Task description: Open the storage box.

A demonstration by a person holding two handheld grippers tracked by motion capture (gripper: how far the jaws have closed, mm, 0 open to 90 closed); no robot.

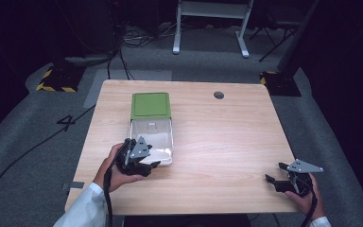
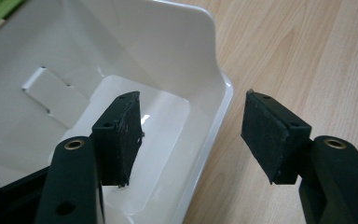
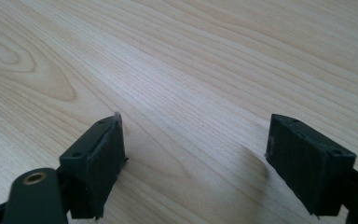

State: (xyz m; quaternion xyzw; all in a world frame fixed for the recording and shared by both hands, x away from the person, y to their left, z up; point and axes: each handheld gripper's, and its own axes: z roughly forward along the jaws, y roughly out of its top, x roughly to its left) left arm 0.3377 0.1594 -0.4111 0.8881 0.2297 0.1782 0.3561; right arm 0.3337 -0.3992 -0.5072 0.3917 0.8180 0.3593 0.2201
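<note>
A white plastic box (image 1: 152, 137) lies open on the wooden table (image 1: 227, 142), its green lid (image 1: 151, 105) folded back on the far side. Nothing shows inside it. My left gripper (image 1: 152, 166) is at the box's near edge, held open. In the left gripper view the gripper (image 2: 191, 128) straddles the box's side wall (image 2: 221, 93): one jaw is inside the white box (image 2: 121, 42), the other over bare wood, neither touching the wall. My right gripper (image 1: 273, 172) rests near the table's front right corner, open. In its own view the right gripper (image 3: 196, 144) holds nothing above the wood (image 3: 191, 56).
A round cable hole (image 1: 219, 95) sits near the table's far edge. Beyond the table are a white frame's legs (image 1: 210, 28), cables on the grey floor and yellow-black striped bases (image 1: 56, 80). Bare wood stretches between the box and the right gripper.
</note>
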